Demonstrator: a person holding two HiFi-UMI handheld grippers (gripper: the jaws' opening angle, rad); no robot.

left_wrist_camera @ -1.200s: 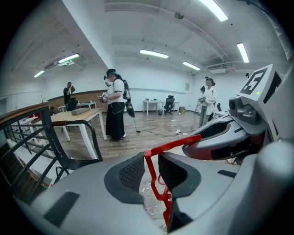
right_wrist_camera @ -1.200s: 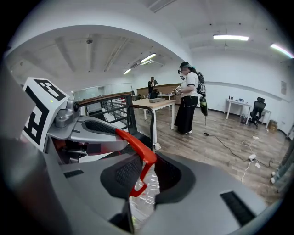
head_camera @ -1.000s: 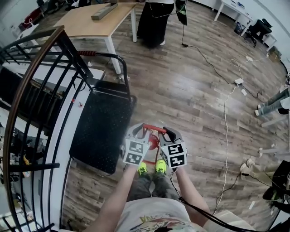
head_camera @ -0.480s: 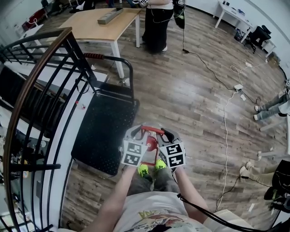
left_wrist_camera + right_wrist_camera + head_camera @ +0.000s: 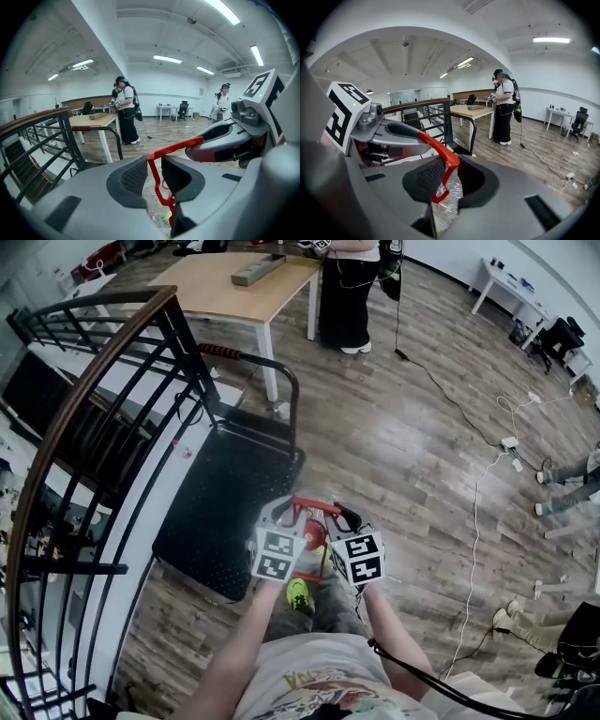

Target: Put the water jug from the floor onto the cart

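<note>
The water jug hangs off the floor by its red handle (image 5: 314, 507), with both grippers shut on that handle. My left gripper (image 5: 285, 514) holds the handle's left end and my right gripper (image 5: 341, 517) its right end. The left gripper view has the red handle (image 5: 174, 148) pinched between the black pads, with the clear jug body (image 5: 157, 206) below. In the right gripper view the handle (image 5: 440, 152) runs between the pads above the clear jug (image 5: 447, 193). Most of the jug is hidden under the grippers. The cart's black deck (image 5: 220, 512) lies just left of them.
The cart's push handle (image 5: 267, 367) stands at its far end. A dark stair railing (image 5: 94, 427) runs along the left. Behind are a wooden table (image 5: 244, 287) and a standing person (image 5: 349, 287). Cables (image 5: 476, 493) trail over the floor at right.
Both grippers have carried the jug forward and slightly up. The cart, the railing and the table now sit closer and further right in the head view.
</note>
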